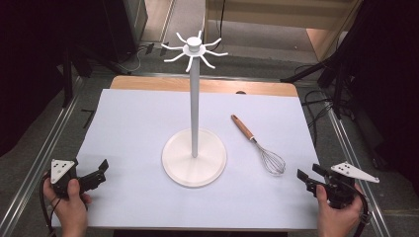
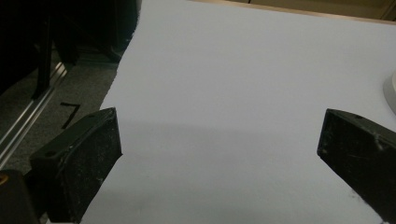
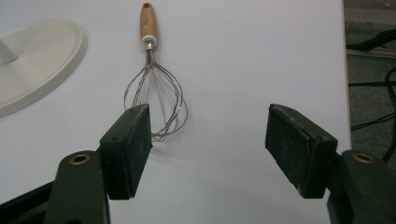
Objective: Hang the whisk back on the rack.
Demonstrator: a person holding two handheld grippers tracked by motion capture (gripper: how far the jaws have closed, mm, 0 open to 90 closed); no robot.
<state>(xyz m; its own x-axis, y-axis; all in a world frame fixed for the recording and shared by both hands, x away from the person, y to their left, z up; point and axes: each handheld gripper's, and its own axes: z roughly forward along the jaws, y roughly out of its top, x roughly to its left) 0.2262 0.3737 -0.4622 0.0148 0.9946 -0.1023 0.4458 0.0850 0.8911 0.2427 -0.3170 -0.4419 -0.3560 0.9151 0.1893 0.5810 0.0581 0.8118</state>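
A wire whisk (image 1: 261, 146) with a wooden handle lies flat on the white table cover, right of the stand, its wire head toward me. A white stand (image 1: 194, 113) with a round base, a tall pole and hooks at its top rises at the table's middle. My right gripper (image 1: 309, 177) hovers at the front right corner, open and empty, just short of the whisk (image 3: 154, 88); the right gripper view puts the wire head beyond the left jaw. My left gripper (image 1: 101, 173) rests at the front left, open and empty (image 2: 219, 144).
The white cover (image 1: 138, 128) spans the wooden table. Metal rails (image 1: 39, 163) run along both sides. Cables (image 1: 316, 106) and dark stands lie on the floor at the right and back. The stand's base edge (image 2: 391, 93) sits off to the right of the left gripper.
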